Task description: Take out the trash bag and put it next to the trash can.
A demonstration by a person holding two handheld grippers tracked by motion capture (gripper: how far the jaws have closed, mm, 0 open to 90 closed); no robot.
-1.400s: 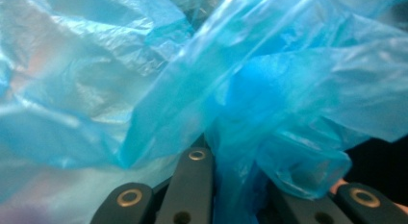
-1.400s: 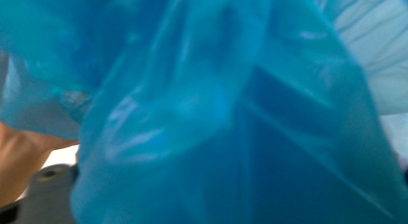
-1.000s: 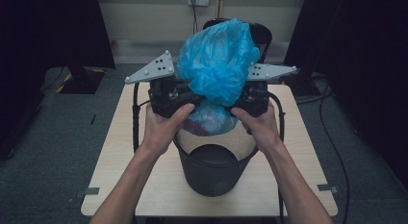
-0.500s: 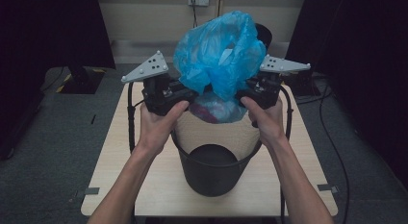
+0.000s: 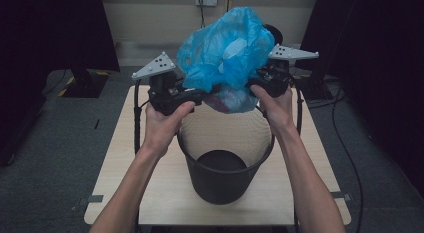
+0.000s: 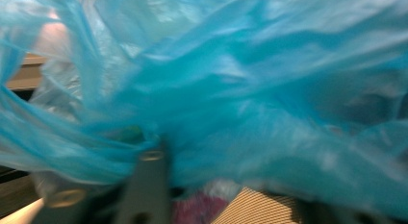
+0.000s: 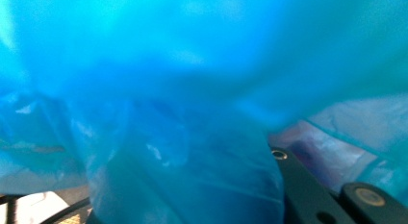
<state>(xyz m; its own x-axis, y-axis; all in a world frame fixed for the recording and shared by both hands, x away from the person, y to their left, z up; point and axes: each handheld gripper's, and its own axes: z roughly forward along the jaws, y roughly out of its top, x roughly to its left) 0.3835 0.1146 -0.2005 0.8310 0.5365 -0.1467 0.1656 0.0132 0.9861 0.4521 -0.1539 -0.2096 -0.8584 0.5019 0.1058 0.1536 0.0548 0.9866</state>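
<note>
So we hold the blue bag (image 5: 225, 53) clear above the black bin (image 5: 224, 168) on the surface (image 5: 150, 193), left claw (image 5: 197, 95) and right claw (image 5: 255, 85) each pinching its plastic. The lift-out looks done; setting the bag aside remains.

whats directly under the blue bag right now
Below the blue plastic bag stands the black bin on the table; its dark inside shows nothing clearly. The bag hangs above the rim, not touching. The bag hides the table's far edge behind it.
</note>
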